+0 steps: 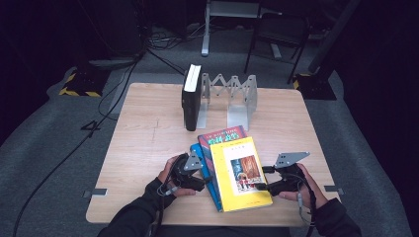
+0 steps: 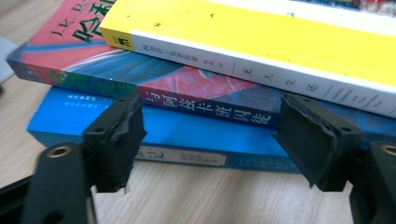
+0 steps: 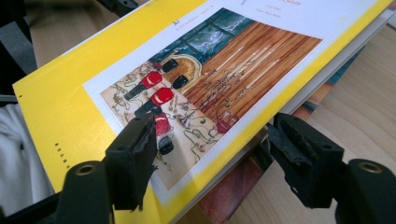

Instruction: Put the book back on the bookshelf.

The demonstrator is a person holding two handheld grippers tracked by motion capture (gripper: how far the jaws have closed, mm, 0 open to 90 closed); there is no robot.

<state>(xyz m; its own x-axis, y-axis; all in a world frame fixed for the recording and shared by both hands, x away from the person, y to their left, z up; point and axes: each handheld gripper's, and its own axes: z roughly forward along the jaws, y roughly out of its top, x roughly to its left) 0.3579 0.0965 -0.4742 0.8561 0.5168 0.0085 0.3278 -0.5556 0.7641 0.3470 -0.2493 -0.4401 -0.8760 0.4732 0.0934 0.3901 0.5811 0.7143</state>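
Note:
Three books lie stacked near the table's front edge: a yellow book (image 1: pixel 241 173) on top, a red one (image 1: pixel 222 134) under it, a blue one (image 1: pixel 194 148) at the bottom. My left gripper (image 1: pixel 204 180) stands open at the stack's left side. In the left gripper view it (image 2: pixel 210 144) faces the spines of the yellow book (image 2: pixel 280 42), red book (image 2: pixel 70 42) and blue book (image 2: pixel 70 116). My right gripper (image 1: pixel 262 180) is open at the stack's right edge. In the right gripper view it (image 3: pixel 215 158) straddles the yellow book's (image 3: pixel 70 107) edge, one jaw over the cover, the other beside it.
A black book (image 1: pixel 191 98) stands upright against a folding metal rack (image 1: pixel 237 94) at the back of the wooden table (image 1: pixel 143 148). Bare wood lies left of the stack. A chair (image 1: pixel 276 29) and cables sit on the floor beyond.

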